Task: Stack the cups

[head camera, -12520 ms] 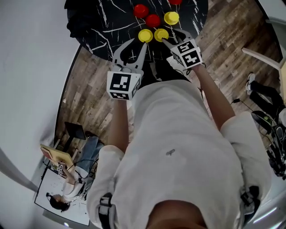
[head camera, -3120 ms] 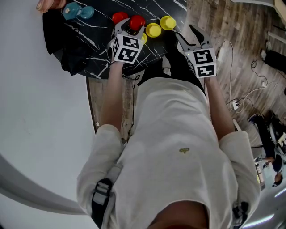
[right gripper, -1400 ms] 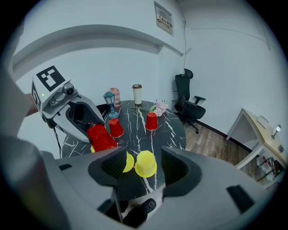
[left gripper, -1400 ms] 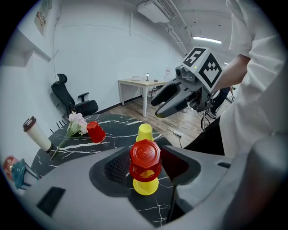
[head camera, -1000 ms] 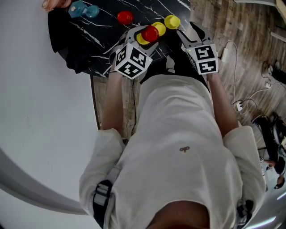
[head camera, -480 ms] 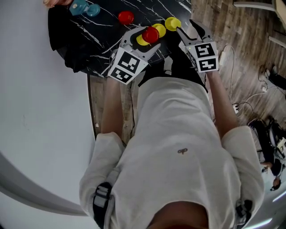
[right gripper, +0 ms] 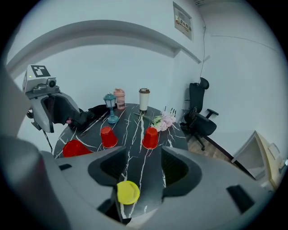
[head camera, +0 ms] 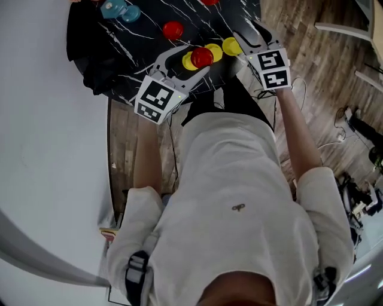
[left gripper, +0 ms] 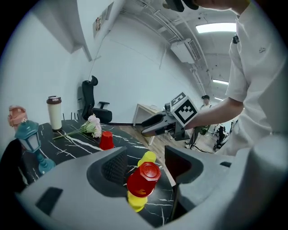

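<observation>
On the black marble table (head camera: pixel 149 42) stand upturned red and yellow cups. My left gripper (head camera: pixel 192 58) (left gripper: pixel 146 166) is shut on a red cup (head camera: pixel 202 57) (left gripper: pixel 144 179). That cup hangs tilted just over a yellow cup (head camera: pixel 188 61) (left gripper: pixel 136 201). Two more yellow cups (head camera: pixel 213 51) (head camera: pixel 231 45) stand to its right. My right gripper (head camera: pixel 251 31) (right gripper: pixel 144 166) is open, and a yellow cup (right gripper: pixel 128 192) sits low between its jaws, ungripped. A lone red cup (head camera: pixel 173 28) (left gripper: pixel 106 140) stands farther back, and the right gripper view shows two such (right gripper: pixel 108 136) (right gripper: pixel 150 137).
A teal lamp figurine (head camera: pixel 119 11) (left gripper: pixel 26 134), a tumbler (left gripper: pixel 54 112) (right gripper: pixel 144 99) and flowers (left gripper: pixel 92 126) (right gripper: pixel 164 120) stand at the table's far side. Black cloth (head camera: pixel 90 54) drapes the left edge. An office chair (right gripper: pixel 200 112) stands beyond. Wooden floor surrounds the table.
My left gripper took a red cup from the left of the row, lifted it and carried it right and down over the yellow cup. The right gripper stayed open by the yellow cups.
</observation>
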The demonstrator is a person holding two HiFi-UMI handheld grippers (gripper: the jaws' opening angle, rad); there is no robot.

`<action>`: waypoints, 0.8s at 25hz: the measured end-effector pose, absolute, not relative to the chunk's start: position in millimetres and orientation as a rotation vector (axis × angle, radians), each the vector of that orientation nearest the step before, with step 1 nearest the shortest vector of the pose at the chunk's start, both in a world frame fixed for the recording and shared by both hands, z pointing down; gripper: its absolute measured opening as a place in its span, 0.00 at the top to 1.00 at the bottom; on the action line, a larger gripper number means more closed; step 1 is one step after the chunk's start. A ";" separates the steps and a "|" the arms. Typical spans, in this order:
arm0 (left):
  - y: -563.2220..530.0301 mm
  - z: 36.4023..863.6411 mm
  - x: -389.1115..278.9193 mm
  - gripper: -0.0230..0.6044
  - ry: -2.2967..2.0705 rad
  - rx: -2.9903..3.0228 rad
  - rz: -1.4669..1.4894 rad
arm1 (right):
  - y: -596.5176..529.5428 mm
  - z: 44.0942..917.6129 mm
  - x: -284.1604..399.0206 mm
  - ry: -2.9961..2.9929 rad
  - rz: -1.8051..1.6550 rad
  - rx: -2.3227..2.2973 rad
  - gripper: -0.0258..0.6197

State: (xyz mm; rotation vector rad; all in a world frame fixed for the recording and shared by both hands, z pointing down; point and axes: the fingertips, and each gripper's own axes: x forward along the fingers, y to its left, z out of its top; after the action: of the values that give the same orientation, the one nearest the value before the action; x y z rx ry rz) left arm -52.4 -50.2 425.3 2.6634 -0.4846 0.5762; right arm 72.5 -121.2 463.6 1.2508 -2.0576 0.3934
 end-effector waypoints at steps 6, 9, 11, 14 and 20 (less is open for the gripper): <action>-71.3 419.3 -64.2 0.55 -0.671 2.579 0.471 | -160.2 473.1 60.2 -2.079 0.366 1.136 0.58; -83.2 418.0 -69.4 0.55 -0.758 2.546 0.437 | -179.2 483.2 55.5 -2.083 0.361 1.076 0.58; -89.9 418.6 -71.6 0.55 -0.804 2.522 0.413 | -192.8 490.8 53.4 -2.084 0.358 1.044 0.58; -94.8 421.1 -73.4 0.55 -0.860 2.489 0.399 | -210.7 501.1 49.7 -2.089 0.356 0.999 0.58; -99.2 425.6 -70.9 0.55 -0.896 2.453 0.414 | -234.5 518.5 44.7 -2.089 0.375 0.940 0.56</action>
State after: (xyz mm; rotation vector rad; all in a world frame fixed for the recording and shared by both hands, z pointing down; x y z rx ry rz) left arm -70.9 -99.2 425.6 2.4525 -0.8959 0.4143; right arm 44.7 -234.5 518.5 0.9400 -2.0894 0.3748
